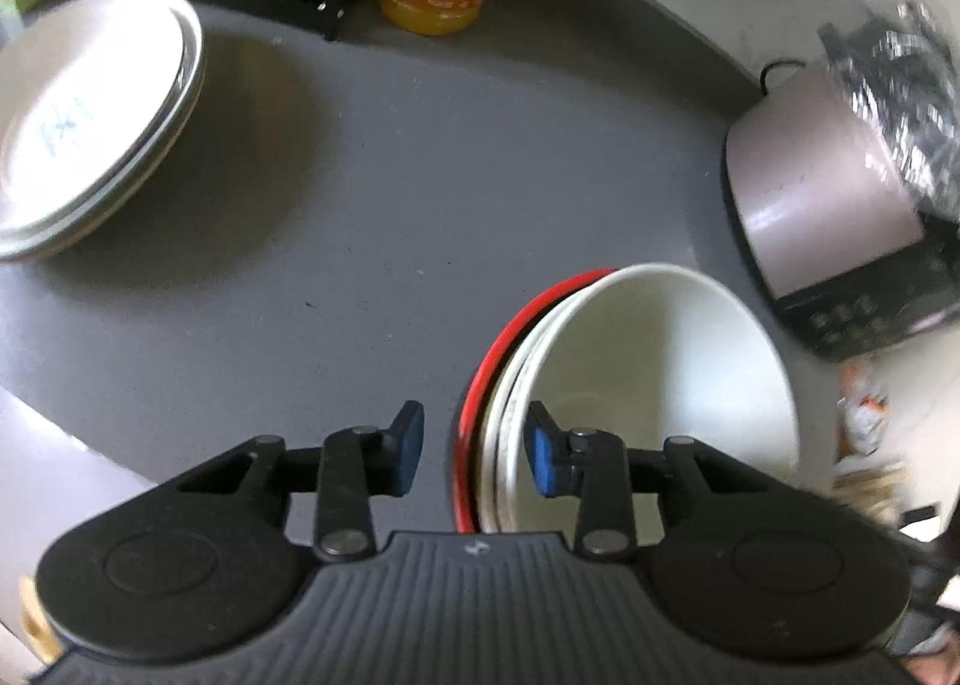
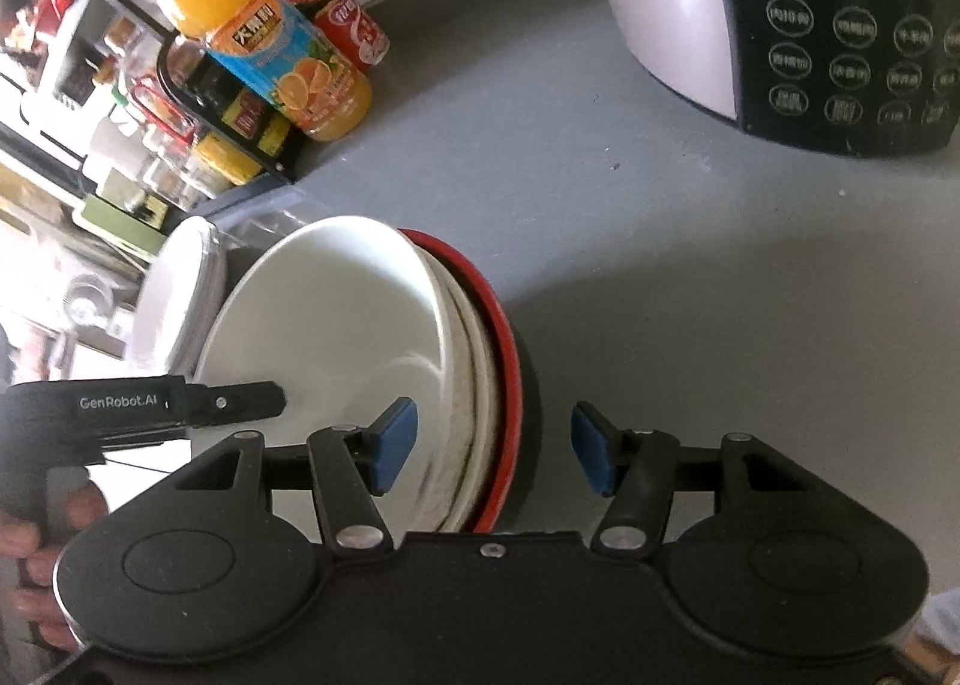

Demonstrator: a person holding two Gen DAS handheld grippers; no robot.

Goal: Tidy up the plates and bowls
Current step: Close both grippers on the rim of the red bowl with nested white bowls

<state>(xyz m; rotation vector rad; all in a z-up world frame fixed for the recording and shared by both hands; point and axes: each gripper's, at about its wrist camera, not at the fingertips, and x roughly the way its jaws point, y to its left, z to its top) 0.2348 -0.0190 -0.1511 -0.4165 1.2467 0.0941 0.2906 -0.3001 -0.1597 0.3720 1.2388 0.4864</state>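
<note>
- Left gripper (image 1: 474,451) — jaws part open and straddling one side of the bowl stack's rims: one blue pad inside the top bowl (image 1: 660,385), the other outside the red bowl (image 1: 480,385). The pads look just clear of the rims, though I cannot tell for sure.
- Right gripper (image 2: 492,454) — jaws wider, straddling the opposite side of the same stack: one pad inside the top bowl, the other outside the red one, with a clear gap on the outer side; nothing gripped.
- Stack (image 2: 372,361): white bowls nested in a red bowl, on the grey counter (image 1: 390,205) at its near edge.
- A hand (image 2: 24,553) holds the left gripper's handle.
- Plates (image 1: 90,114) stacked toward the counter's left edge, well apart from the bowls.
- Cooker (image 2: 780,12) at the right, toward the back.
- Juice bottle (image 2: 264,36) at the back edge, beside a black rack (image 2: 180,102).
</note>
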